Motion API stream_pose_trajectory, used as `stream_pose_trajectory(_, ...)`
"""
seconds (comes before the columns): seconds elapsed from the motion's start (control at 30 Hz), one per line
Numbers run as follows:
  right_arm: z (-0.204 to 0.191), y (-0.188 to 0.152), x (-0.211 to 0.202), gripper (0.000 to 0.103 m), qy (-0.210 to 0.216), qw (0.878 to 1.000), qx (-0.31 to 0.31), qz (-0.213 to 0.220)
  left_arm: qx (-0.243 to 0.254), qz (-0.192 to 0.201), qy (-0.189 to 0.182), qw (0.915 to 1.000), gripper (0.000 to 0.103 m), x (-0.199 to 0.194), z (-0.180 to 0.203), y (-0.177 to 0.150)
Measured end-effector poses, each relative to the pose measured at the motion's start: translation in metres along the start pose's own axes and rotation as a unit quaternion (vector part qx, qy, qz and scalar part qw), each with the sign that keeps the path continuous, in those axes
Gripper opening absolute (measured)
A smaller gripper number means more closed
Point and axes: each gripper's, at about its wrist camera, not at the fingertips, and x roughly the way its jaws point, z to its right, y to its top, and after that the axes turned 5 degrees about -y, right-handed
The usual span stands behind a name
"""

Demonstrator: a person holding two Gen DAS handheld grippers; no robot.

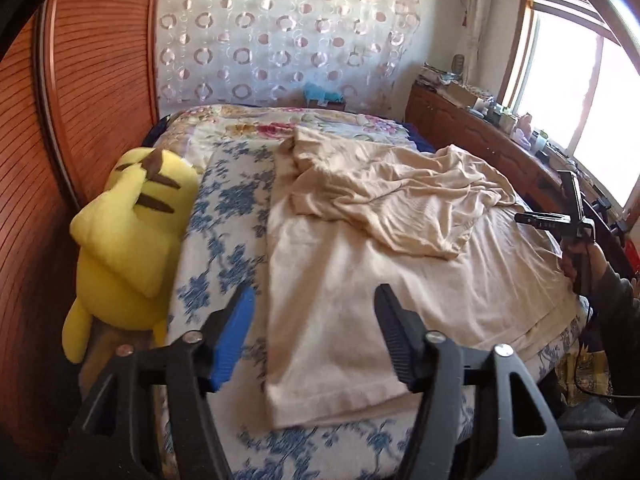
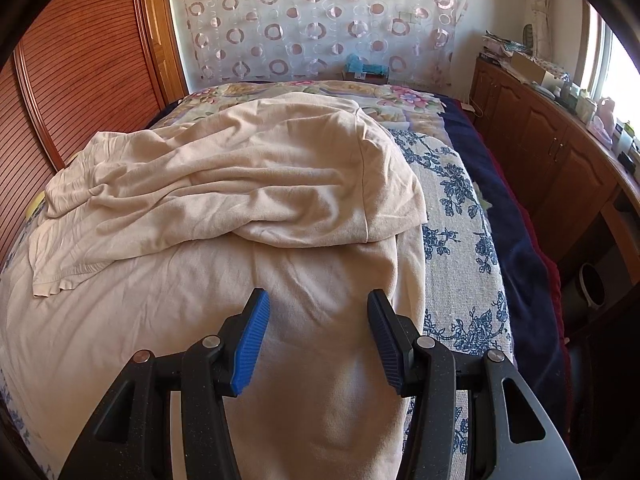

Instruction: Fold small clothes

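The left gripper [image 1: 316, 300] is hovering with its jaws standing apart and gripping nothing; just below and ahead of it the cream garment [image 1: 360, 264] is lying on the blue-flowered bedspread [image 1: 228, 208], its near part flat, its far part folded back in a rumpled heap; to the gripper's left a yellow plush toy [image 1: 128, 224] is leaning against the slatted wooden wardrobe [image 1: 100, 60]; far to its right a hand [image 1: 580, 256] is gripping the other tool. The right gripper [image 2: 318, 312] is likewise hanging half open and empty, the cloth lying beneath the gap between its fingers; beyond, a patterned curtain [image 2: 320, 12] is hanging; off right a wooden cabinet [image 2: 540, 136] is standing.
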Motion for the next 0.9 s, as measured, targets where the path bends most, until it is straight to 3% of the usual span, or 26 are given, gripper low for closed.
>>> stream_pose_trajectory(0.17, 0.011, -0.002, -0.007, 0.053, 0.028, 0.999, 0.030, 0.006, 0.028, -0.012, -0.019, 0.9993, 0.078, 0.032, 0.026, 0.019)
stream_pose_trajectory(0.3, 0.015, 0.000, -0.007, 0.053, 0.045, 0.998, 0.044, -0.006, 0.048, -0.027, -0.032, 0.9979, 0.078, 0.059, 0.046, 0.032)
stream_pose_trajectory(0.47, 0.004, 0.009, -0.004, 0.053, 0.068, 0.996, 0.047, -0.018, 0.040, -0.050, -0.031, 0.9975, 0.078, 0.090, 0.059, 0.044)
stream_pose_trajectory(0.63, -0.005, 0.025, 0.013, 0.053, 0.054, 0.996, 0.059, -0.035, 0.034, -0.068, -0.037, 0.9964, 0.078, 0.118, 0.071, 0.051)
stream_pose_trajectory(0.83, -0.008, 0.035, 0.030, 0.051, 0.049, 0.994, 0.083, -0.042, 0.030, -0.101, -0.026, 0.9941, 0.061, 0.147, 0.074, 0.048)
stream_pose_trajectory(0.9, -0.010, 0.039, 0.032, 0.039, 0.041, 0.995, 0.080, -0.040, 0.030, -0.106, -0.017, 0.9938, 0.057, 0.151, 0.073, 0.045)
